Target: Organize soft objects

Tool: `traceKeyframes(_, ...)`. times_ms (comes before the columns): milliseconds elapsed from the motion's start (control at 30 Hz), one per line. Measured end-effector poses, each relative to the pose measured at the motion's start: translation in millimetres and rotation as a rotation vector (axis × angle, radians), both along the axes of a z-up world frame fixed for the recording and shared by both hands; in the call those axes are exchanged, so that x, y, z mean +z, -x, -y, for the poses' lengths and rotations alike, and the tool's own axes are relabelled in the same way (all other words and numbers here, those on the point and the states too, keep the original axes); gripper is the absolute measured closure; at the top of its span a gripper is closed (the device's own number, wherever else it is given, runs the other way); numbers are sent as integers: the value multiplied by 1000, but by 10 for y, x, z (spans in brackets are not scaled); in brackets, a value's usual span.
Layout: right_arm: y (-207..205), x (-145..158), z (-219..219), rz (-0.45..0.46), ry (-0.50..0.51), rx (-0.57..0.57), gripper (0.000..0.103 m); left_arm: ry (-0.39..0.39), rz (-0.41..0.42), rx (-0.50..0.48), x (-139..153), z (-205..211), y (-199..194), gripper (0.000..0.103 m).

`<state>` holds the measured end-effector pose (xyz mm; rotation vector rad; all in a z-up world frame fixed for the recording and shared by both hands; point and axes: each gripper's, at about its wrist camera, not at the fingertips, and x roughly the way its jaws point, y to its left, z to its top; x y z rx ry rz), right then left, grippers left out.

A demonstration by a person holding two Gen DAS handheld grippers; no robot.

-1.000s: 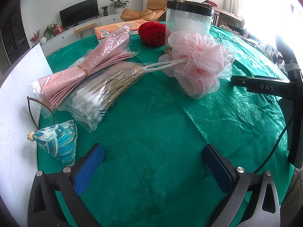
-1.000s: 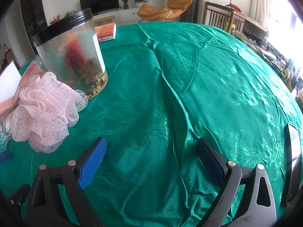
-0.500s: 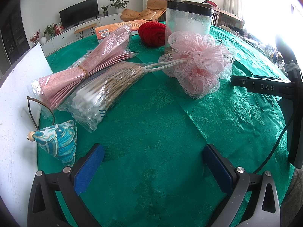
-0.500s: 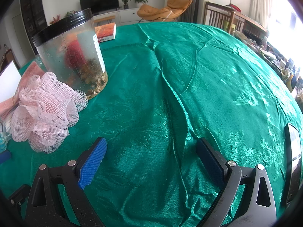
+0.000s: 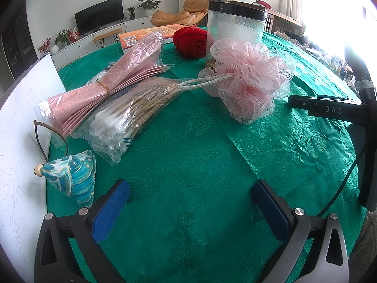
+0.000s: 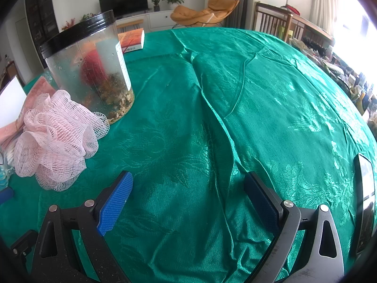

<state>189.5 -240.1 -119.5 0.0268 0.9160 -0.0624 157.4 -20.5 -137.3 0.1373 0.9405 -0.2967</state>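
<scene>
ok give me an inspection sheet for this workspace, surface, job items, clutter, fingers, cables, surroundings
surface: green tablecloth, creased, right part bare
job's things: pink loofah against the jar, its cord on the swab bag; red yarn behind; blue pouch by the white board
clutter: pink packet bundle, book, phone at the right edge
grippers: left gripper and right gripper both have fingers open, holding nothing, over bare cloth
cables: black cable beside the right gripper, seen from the left wrist
surroundings: TV, plants, tan chair, bright window on the right
</scene>
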Motion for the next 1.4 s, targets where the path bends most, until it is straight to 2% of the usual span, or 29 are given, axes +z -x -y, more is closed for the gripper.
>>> traceKeyframes(133, -1, 1, 1, 0, 0, 0, 6, 2, -10, 40, 13, 20, -20, 0)
traceKeyframes(200, -1, 2, 2, 0, 0, 0, 6, -11, -58, 52, 32, 34, -28, 0)
traceKeyframes(233, -1, 1, 1, 0, 0, 0, 6, -1, -89, 55, 53, 23, -7, 0)
traceKeyframes(300, 1, -1, -1, 0, 0, 0, 6, 82, -121, 47, 135, -50, 107, 0)
traceKeyframes(367, 0, 0, -1, 0, 1, 0, 6, 161, -112, 46, 271, -165, 260, 0)
traceKeyframes(400, 1, -1, -1, 0, 0, 0, 6, 173, -105, 48, 357, -215, 314, 0)
traceKeyframes(567, 5, -2, -6, 0, -2, -6, 6, 173, -19, 41, 982, -390, 372, 0)
traceKeyframes(633, -25, 22, -6, -37, -7, 16, 7, 139, 30, 30, 1271, -463, 262, 0)
traceKeyframes(667, -19, 67, 2, -53, -54, 24, 8, 118, 52, 26, 1394, -505, 163, 0)
traceKeyframes(733, 153, 252, -34, 15, -206, 85, 9, 76, 57, 10, 1490, -572, -129, 0)
traceKeyframes(800, 252, 425, -222, 51, -288, 196, 8, 3, 7, -6, 1378, -594, -504, 0)
traceKeyframes(867, 200, 486, -502, 16, -318, 292, 8, -85, -44, -10, 1163, -601, -830, 1)
traceKeyframes(1000, -119, 314, -835, -26, -248, 282, 9, -201, -89, -36, 788, -517, -1215, 1)
traceKeyframes(1033, -195, 238, -839, -51, -247, 276, 12, -223, -94, -47, 708, -471, -1280, 1)
traceKeyframes(1100, -242, 157, -752, -74, -286, 273, 68, -250, -96, -69, 578, -369, -1397, 1)
traceKeyframes(1133, -219, 150, -662, -84, -326, 267, 78, -255, -95, -78, 533, -324, -1453, 3)
traceKeyframes(1200, -94, 236, -456, -55, -350, 248, 78, -257, -101, -87, 456, -239, -1568, 15)
traceKeyframes(1233, -19, 295, -353, -33, -333, 241, 78, -258, -104, -87, 423, -208, -1622, 33)
traceKeyframes(1267, 37, 346, -248, -14, -322, 230, 78, -258, -109, -84, 399, -182, -1676, 63)
traceKeyframes(1300, 88, 390, -124, 3, -319, 209, 78, -237, -117, -82, 398, -177, -1703, 76)
traceKeyframes(1400, 87, 474, 225, 42, -301, 120, 78, -99, -96, -54, 519, -318, -1702, 78)
